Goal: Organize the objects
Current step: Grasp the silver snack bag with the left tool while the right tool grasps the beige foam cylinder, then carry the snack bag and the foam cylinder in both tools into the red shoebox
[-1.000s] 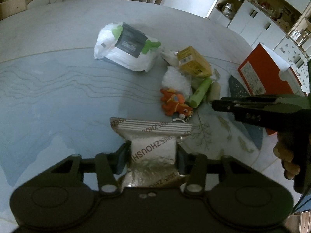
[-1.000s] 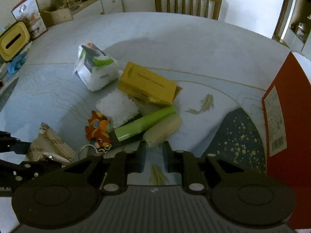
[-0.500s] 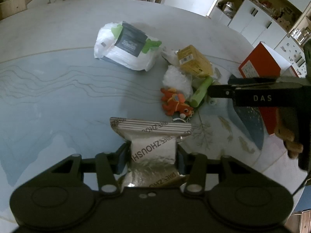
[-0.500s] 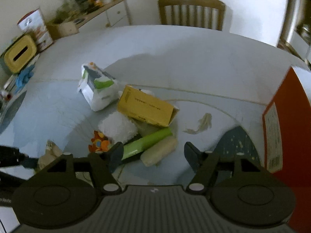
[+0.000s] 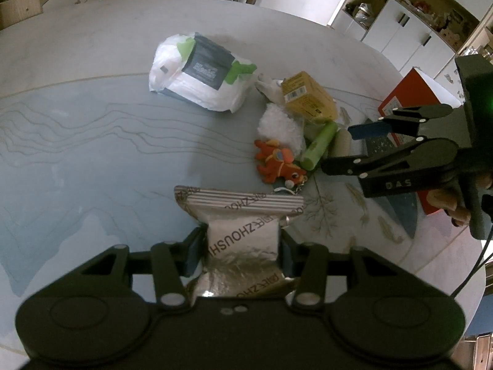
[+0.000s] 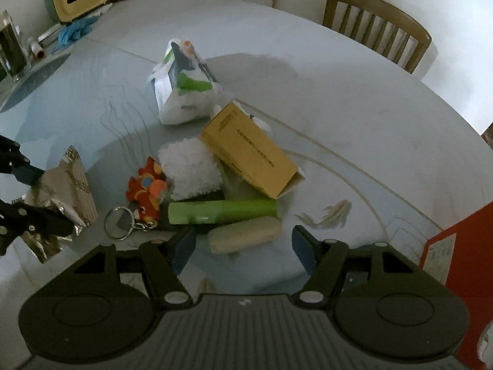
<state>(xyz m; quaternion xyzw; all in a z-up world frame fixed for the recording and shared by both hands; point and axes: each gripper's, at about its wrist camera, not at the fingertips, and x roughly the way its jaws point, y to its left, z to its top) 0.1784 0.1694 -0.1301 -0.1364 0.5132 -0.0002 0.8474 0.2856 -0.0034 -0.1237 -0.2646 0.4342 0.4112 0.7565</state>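
Clamped between the fingers of the left gripper point(image 5: 242, 254) at the bottom centre of the left wrist view is a silver foil packet point(image 5: 242, 231), its crimped top edge pointing up the frame over the pale blue table point(image 5: 92, 154). Just above the packet lies an orange toy keychain point(image 5: 279, 165), with its metal ring touching the packet's upper right corner. In the right wrist view, the right gripper point(image 6: 243, 248) sits at the bottom centre with its jaws spread wide and nothing between them; a cream-coloured roll point(image 6: 245, 234) lies just ahead of the gap, and a green tube point(image 6: 222, 211) lies just above the roll. Higher in that frame, a white fluffy pad point(image 6: 192, 169) touches a yellow box point(image 6: 249, 160), and a white wipes pack point(image 6: 181, 92) stands beyond them. A red box point(image 6: 462, 262) fills the lower right edge, and a wooden chair point(image 6: 376, 27) stands at the upper right.
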